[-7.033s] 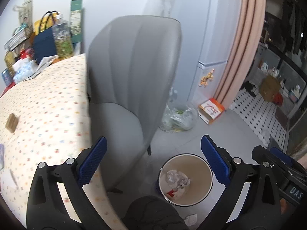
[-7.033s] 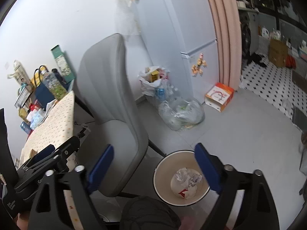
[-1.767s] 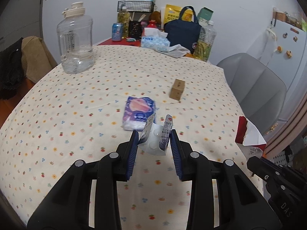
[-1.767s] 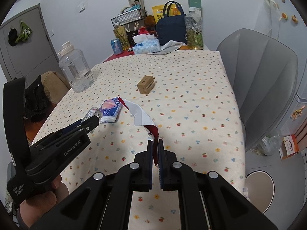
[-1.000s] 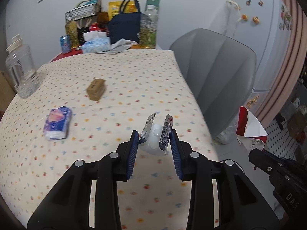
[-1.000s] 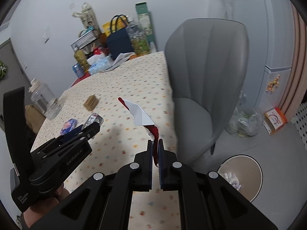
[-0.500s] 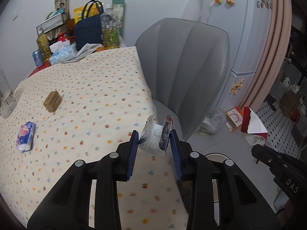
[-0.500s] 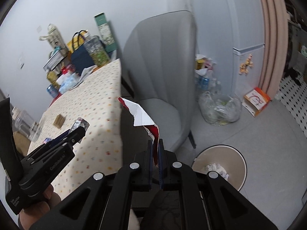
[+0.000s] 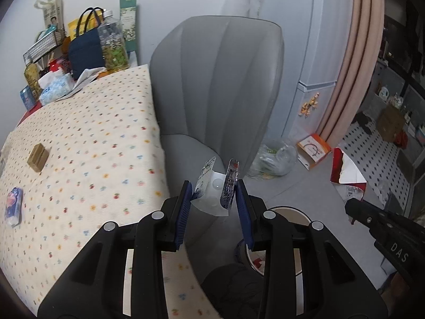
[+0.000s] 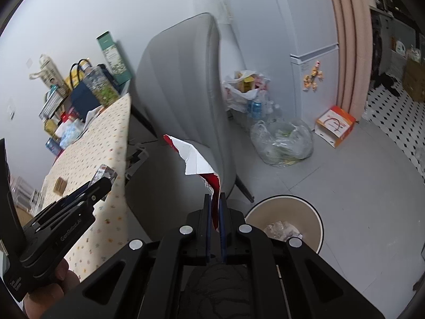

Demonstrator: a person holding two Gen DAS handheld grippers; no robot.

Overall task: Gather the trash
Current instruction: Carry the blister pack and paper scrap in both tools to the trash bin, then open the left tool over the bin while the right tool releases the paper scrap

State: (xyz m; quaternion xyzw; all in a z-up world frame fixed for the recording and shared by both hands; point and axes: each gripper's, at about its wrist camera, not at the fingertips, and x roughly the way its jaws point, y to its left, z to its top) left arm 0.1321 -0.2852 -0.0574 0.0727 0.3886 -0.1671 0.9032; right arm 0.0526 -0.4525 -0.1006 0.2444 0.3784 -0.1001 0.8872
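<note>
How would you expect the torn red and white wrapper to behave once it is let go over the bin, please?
The red and white wrapper looks thin and light, so it would probably flutter. It bends above the right hand-held gripper, suggesting floppiness, and may miss the bin.

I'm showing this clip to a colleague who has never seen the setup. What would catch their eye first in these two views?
Each gripper carries litter: the left gripper clamps a crumpled clear blister pack, and the right gripper pinches a torn red-and-white wrapper. Below on the grey floor stands a round beige bin with crumpled waste inside, beside a grey chair.
</note>
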